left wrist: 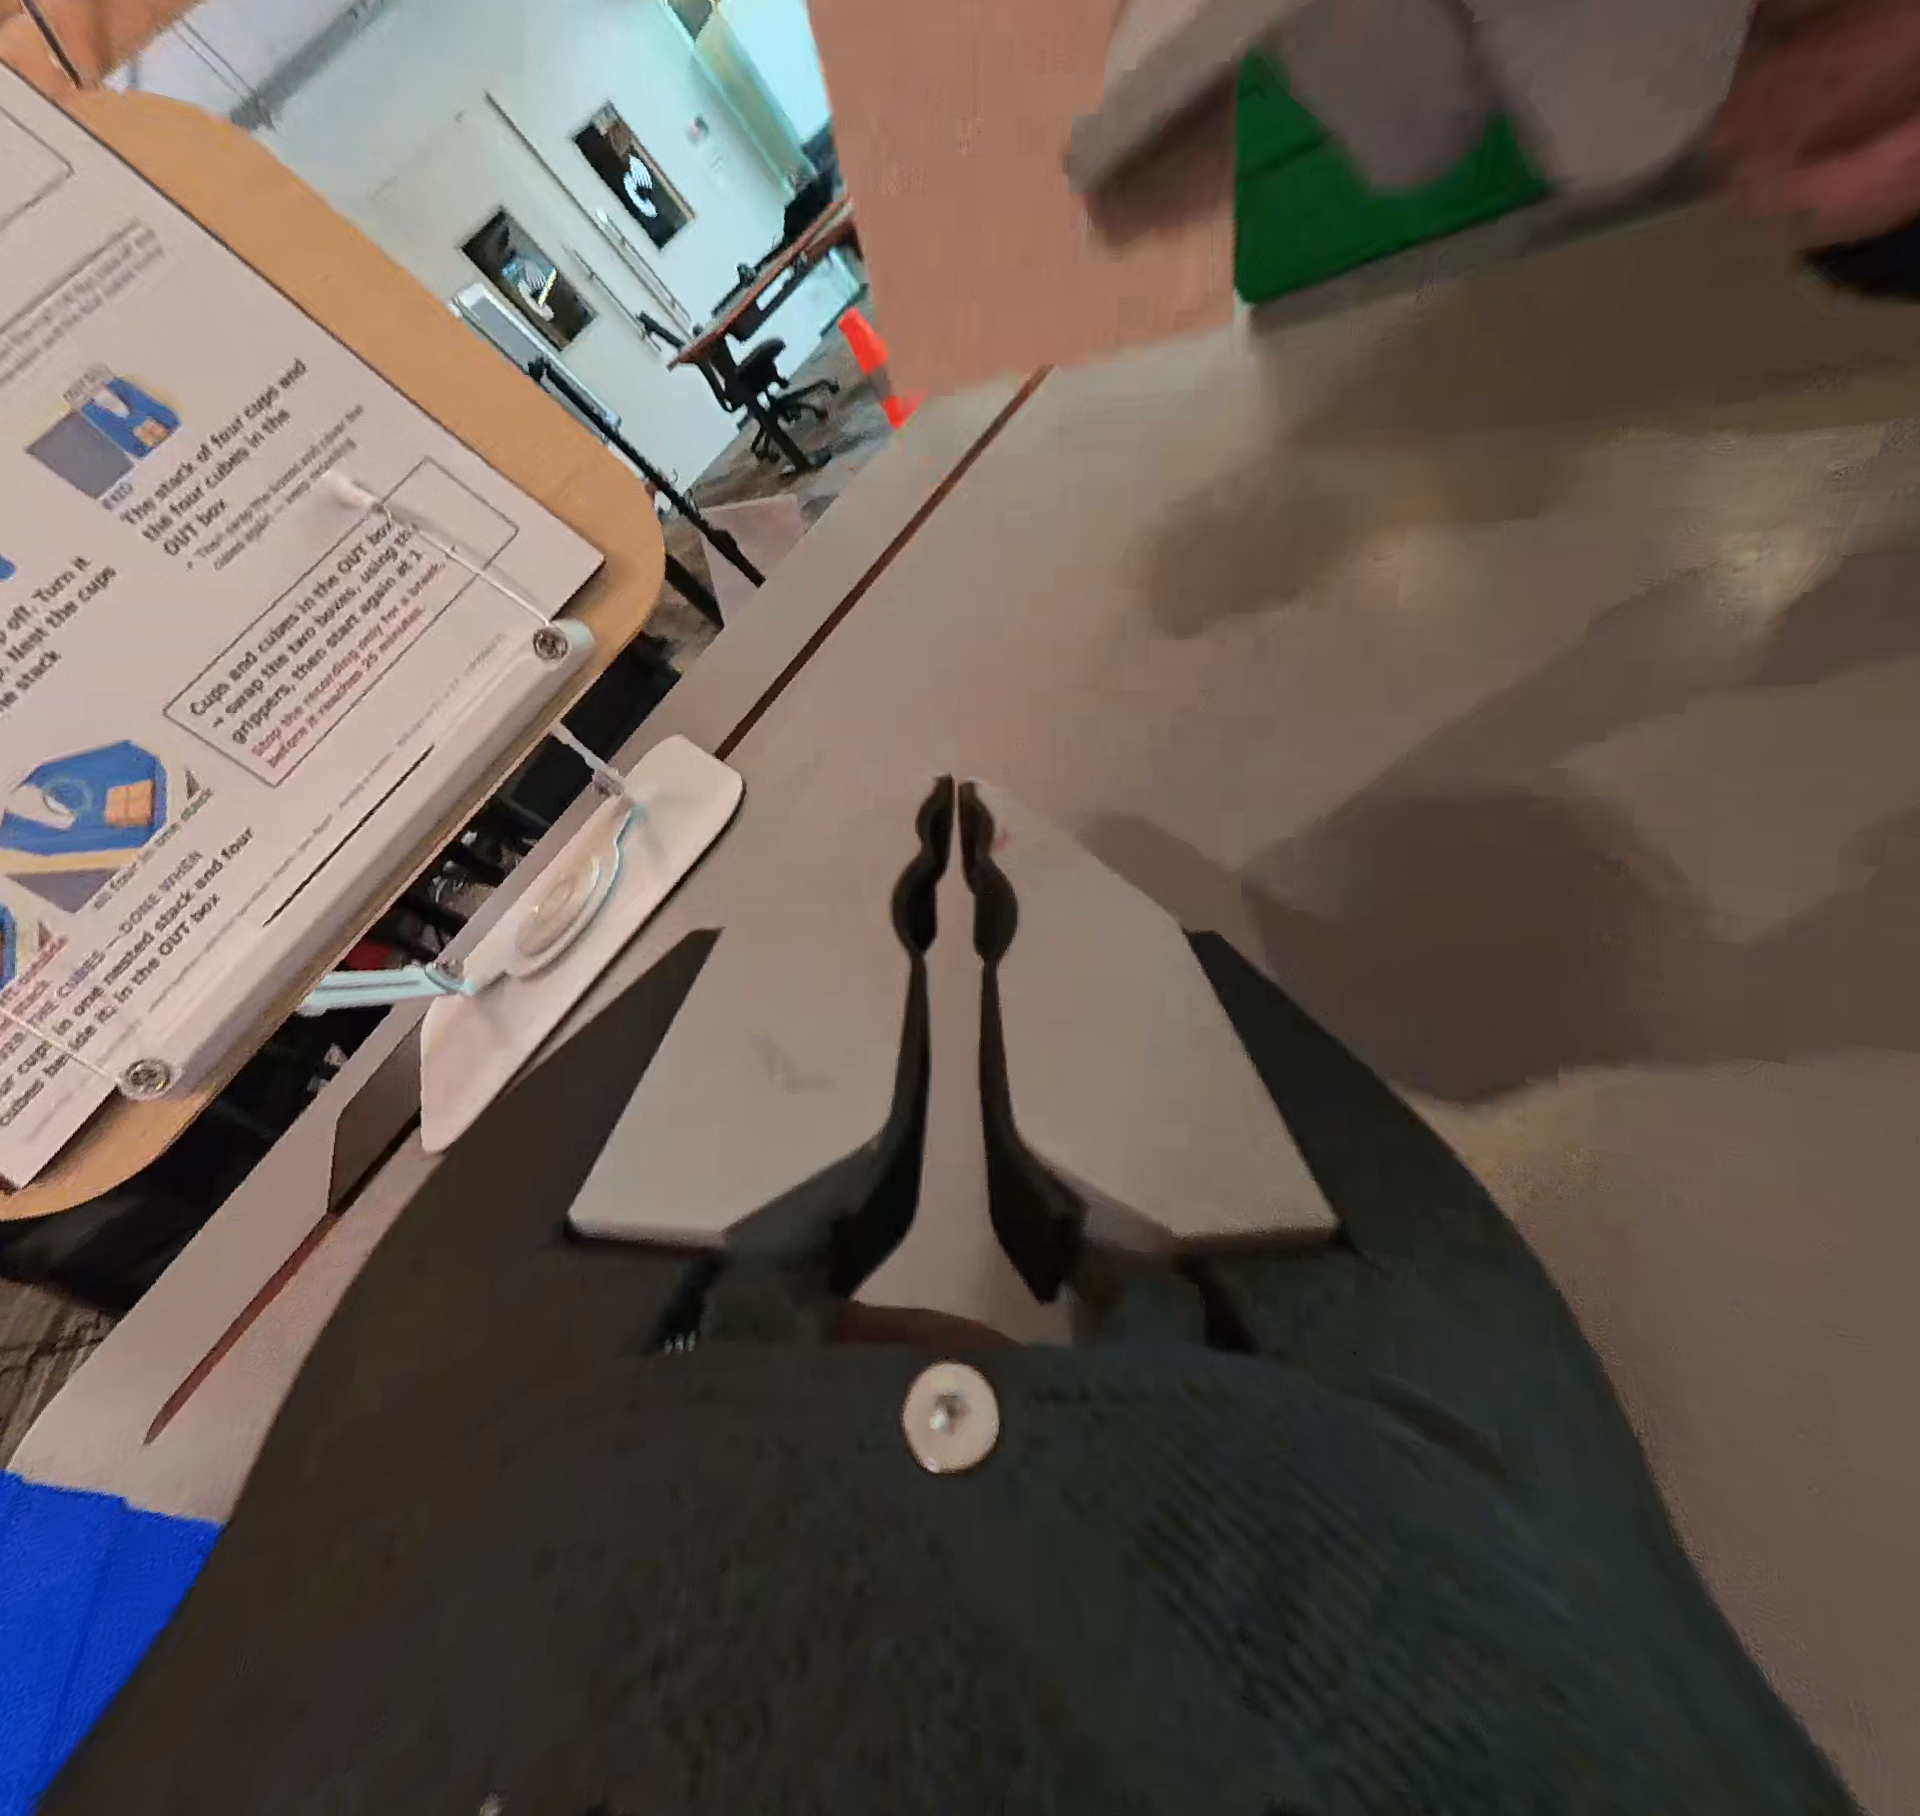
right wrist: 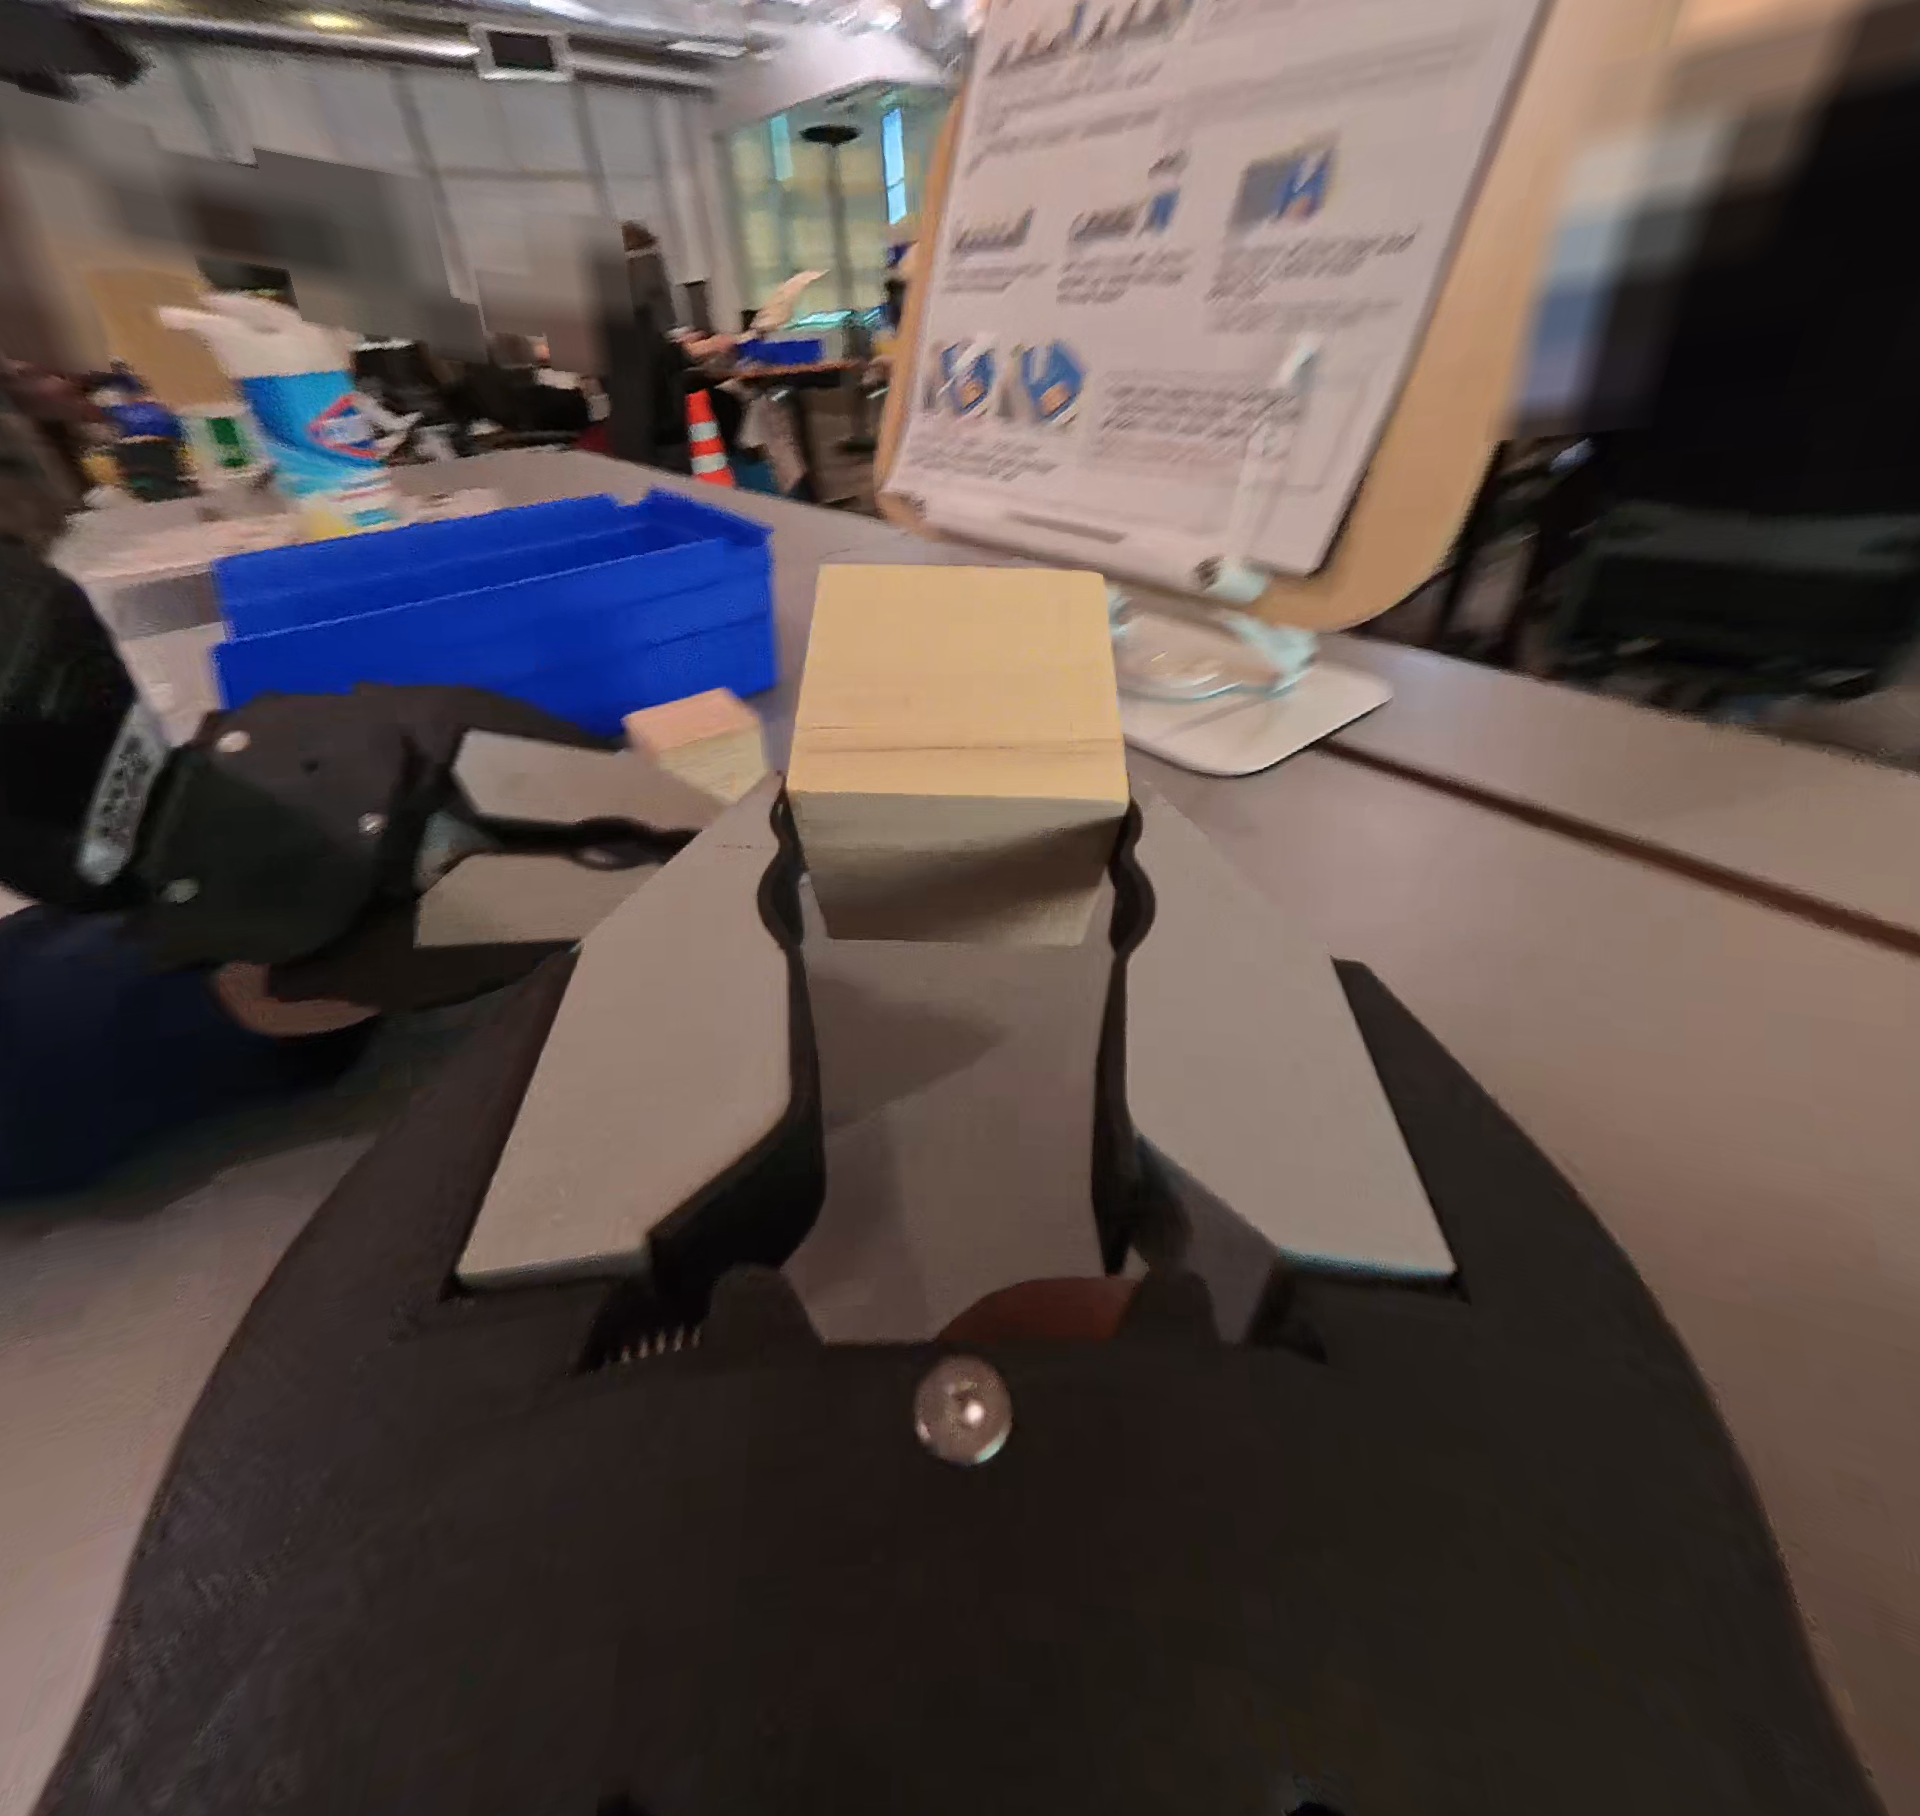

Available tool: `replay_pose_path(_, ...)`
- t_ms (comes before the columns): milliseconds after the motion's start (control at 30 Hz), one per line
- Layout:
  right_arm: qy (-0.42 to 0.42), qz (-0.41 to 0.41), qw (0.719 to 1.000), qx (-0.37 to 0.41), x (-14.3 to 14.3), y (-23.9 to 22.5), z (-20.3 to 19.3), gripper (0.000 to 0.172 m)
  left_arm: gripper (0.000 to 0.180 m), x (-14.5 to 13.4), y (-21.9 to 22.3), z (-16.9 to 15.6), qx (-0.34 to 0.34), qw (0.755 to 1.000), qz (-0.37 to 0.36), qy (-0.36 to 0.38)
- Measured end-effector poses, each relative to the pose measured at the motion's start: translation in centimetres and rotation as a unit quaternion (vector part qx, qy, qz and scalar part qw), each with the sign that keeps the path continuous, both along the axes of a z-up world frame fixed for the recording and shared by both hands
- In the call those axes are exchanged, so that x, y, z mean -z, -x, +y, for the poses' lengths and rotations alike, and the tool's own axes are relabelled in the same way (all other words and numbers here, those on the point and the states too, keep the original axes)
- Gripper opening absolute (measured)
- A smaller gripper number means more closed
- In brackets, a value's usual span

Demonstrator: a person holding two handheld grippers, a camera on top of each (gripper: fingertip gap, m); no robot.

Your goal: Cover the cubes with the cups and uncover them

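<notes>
right wrist view, left to right from the wooden cube (right wrist: 956, 717) as my landmark: my left gripper (left wrist: 956, 795) lies low to its left, fingers pressed together on nothing, near a second cube (right wrist: 698, 740) in front of the blue bin (right wrist: 499, 613); my right gripper (right wrist: 956, 831) pinches the landmark cube squarely, a pad on each side face, just above the table (right wrist: 1507, 935). no cups show, so i judge setting it down comes next

Grey table (right wrist: 1455, 935), blue bins (right wrist: 499, 613), wooden cubes (right wrist: 956, 727), white stand base (right wrist: 1257, 717)
</notes>
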State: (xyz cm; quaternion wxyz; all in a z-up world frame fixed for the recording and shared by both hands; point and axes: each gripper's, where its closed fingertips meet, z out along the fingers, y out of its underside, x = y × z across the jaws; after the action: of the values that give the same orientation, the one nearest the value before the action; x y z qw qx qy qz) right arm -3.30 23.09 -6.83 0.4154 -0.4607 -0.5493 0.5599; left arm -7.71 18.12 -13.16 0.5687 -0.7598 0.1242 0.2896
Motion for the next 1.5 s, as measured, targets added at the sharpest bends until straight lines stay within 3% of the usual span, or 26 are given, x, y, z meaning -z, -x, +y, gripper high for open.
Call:
replay_pose_path(233,-0.017,0.138,0.980,0.144,-5.9,-3.7,5.2,0.056,0.000,1.5,0.2,0.3,-0.008,0.999,0.021,0.036)
replay_pose_path(533,-0.063,0.191,0.947,0.250,-7.9,-6.3,8.1,0.056,0.000,1.3,0.5,0.2,-0.012,0.999,0.023,0.032)
replay_pose_path(700,-0.106,0.080,0.957,0.260,-4.6,-4.2,9.1,0.050,0.000,1.7,0.3,0.3,-0.009,0.999,0.029,0.042)
replay_pose_path(767,-0.082,0.056,0.968,0.229,-3.6,-3.6,8.6,0.035,0.000,1.7,0.2,0.3,-0.007,0.999,0.032,0.043)
replay_pose_path(800,-0.075,0.034,0.977,0.196,-2.7,-3.0,7.9,0.000,0.000,1.7,0.2,0.3,-0.008,0.998,0.033,0.044)
replay_pose_path(933,-0.055,-0.082,0.983,0.154,2.1,-1.2,7.3,0.000,0.000,2.0,0.3,0.3,-0.007,0.998,0.032,0.051)
replay_pose_path(967,-0.064,-0.110,0.979,0.161,3.1,-1.0,7.7,0.015,0.000,2.1,0.3,0.3,-0.008,0.998,0.033,0.053)
replay_pose_path(1067,-0.090,-0.094,0.975,0.179,2.6,-1.4,8.5,0.010,0.000,2.3,0.3,0.3,-0.007,0.998,0.034,0.060)
replay_pose_path(1200,-0.088,-0.091,0.973,0.192,2.2,-2.1,9.5,0.033,0.000,2.4,0.4,0.3,-0.009,0.997,0.032,0.064)
replay_pose_path(1367,-0.072,-0.185,0.967,0.161,6.6,-1.2,9.9,0.082,0.001,2.5,-0.1,0.3,0.004,0.998,0.010,0.070)
replay_pose_path(1500,-0.119,-0.232,0.953,0.153,9.9,-0.7,11.5,0.100,0.002,2.1,-0.4,0.2,0.024,0.997,-0.048,0.061)
